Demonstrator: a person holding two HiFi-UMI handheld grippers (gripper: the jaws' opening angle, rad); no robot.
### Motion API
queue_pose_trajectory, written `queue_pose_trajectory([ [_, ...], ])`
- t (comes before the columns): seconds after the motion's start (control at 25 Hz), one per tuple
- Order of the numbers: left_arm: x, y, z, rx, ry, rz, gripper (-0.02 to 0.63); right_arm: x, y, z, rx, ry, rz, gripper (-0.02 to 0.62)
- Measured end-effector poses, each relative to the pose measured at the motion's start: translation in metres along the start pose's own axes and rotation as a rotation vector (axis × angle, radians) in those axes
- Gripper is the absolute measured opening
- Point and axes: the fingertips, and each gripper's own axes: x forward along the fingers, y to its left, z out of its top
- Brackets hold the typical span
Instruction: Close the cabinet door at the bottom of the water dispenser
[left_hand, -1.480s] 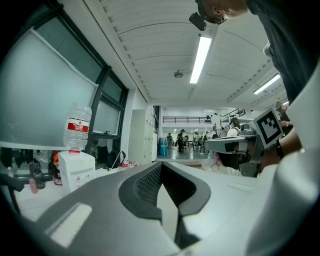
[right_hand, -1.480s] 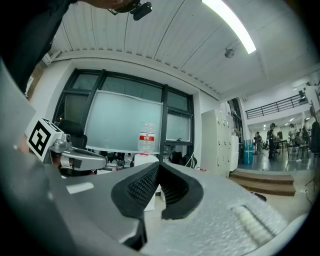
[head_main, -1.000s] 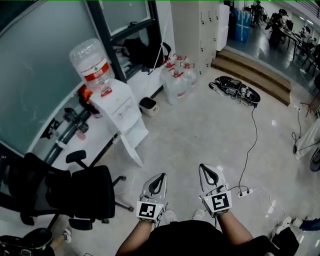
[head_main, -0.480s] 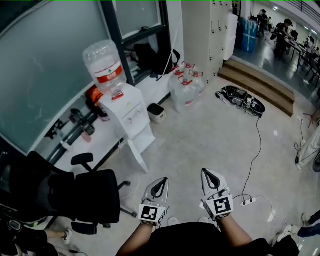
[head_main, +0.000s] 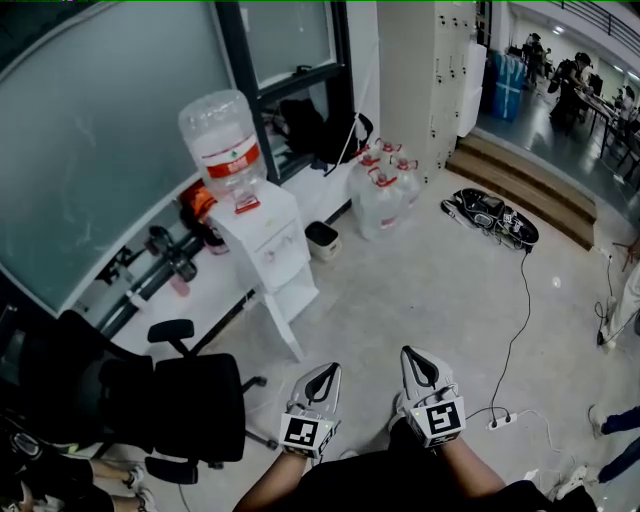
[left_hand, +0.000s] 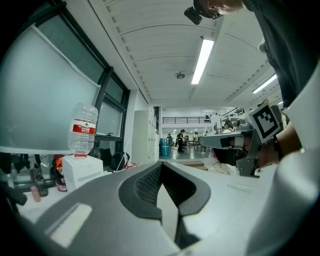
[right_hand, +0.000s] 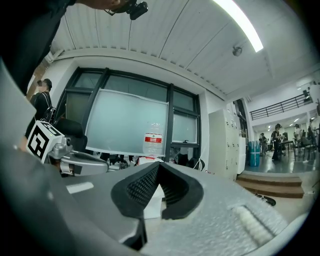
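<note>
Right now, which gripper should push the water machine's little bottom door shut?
Probably the left. The open cabinet door stands ahead on the left, and the left gripper is on that side; the right gripper would reach across. Both are shut, empty and far off.

Floor: pale, glossy stone-look floor (head_main: 430, 290), catching the ceiling light.
Left wall: a big frosted glass panel (head_main: 90, 140) set in dark window frames (head_main: 232, 70).
Back: tall white lockers (head_main: 432, 70); beside them a low wooden step (head_main: 530, 190) leads up to an open office with desks and people.
Furniture: a black office chair (head_main: 185, 400) near the glass.
Ceiling: white ribbed ceiling (left_hand: 145, 45) with a long strip light (left_hand: 202, 55), lit.
Floor clutter: a black cable (head_main: 522, 300) running to a white power strip (head_main: 502, 418).
</note>
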Motion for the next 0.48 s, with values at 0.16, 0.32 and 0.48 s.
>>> queue_pose_trajectory([
  [0.16,0.022,0.007,-0.001,0.006,0.011,0.011,0.018,0.025,-0.014,-0.005,0.007,-0.005,0.027,0.003],
  [0.32,0.055,0.015,0.001,0.011,0.024,0.021,0.018,0.06,-0.039,-0.008,0.02,-0.02,0.056,0.003],
  [0.48,0.094,0.022,0.001,-0.006,0.041,0.045,0.018,0.091,-0.077,-0.01,0.033,-0.021,0.073,0.003],
])
